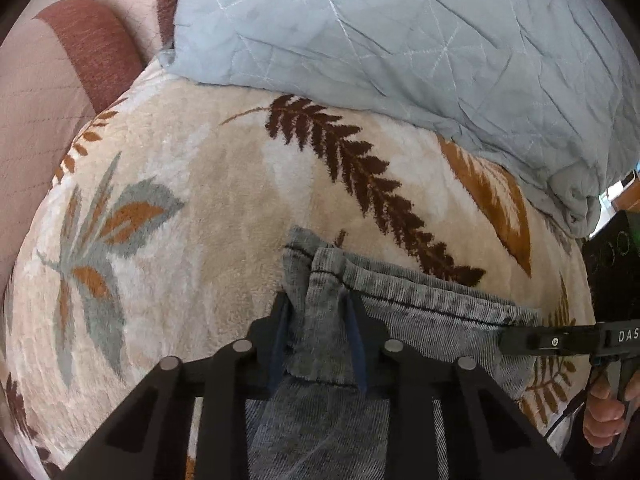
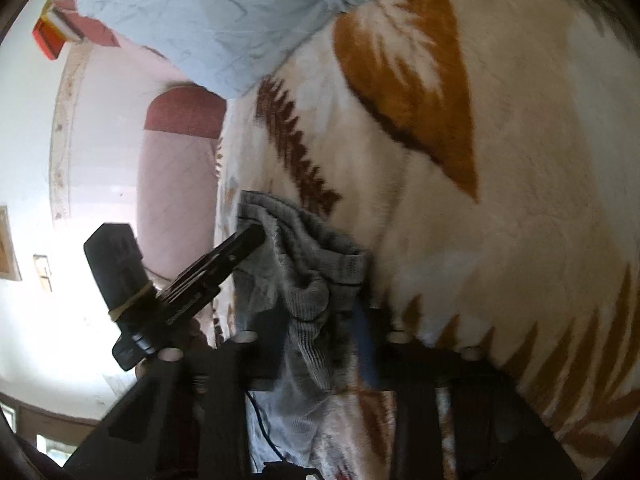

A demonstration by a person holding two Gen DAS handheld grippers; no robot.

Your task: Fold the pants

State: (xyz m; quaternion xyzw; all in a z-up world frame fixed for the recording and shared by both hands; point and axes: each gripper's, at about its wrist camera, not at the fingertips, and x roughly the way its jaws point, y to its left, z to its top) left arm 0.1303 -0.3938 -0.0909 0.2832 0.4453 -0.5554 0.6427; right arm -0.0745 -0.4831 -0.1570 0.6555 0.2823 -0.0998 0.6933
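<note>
Lying across a plush cream blanket [image 1: 192, 184] printed with brown and orange fern leaves: grey washed-denim pants [image 1: 420, 304], bunched at the near edge of the bed, just in front of both tools. Resting behind, at the far side of the blanket: a quilted pale-blue pillow [image 1: 400, 40].

Gripping one corner of the hemmed edge: the left gripper [image 1: 318, 332], jaws pinched on a raised fold of denim, cloth standing up between the blue-lined fingers [image 1: 357, 344]. Gripping the other end of the same edge: the right gripper [image 2: 320, 320], jaws likewise clamped on a gathered wad of the grey fabric, cloth drooping over and below the pads. Showing at the right edge of the left view: the black right tool and part of the hand [image 1: 604, 412] holding its handle.

Judging the handling: soft and limp but fairly thick, heavier than a shirt, sagging between the two grips rather than holding any shape. Not slippery, thanks to the ribbed weave; not fragile. Likely dragging a little on the fuzzy blanket when pulled.

Judging the best hold: at the stitched hem or its corners, where doubled seams give a firm ridge, with both grips well apart along one edge, keeping the cloth taut for a clean fold.
</note>
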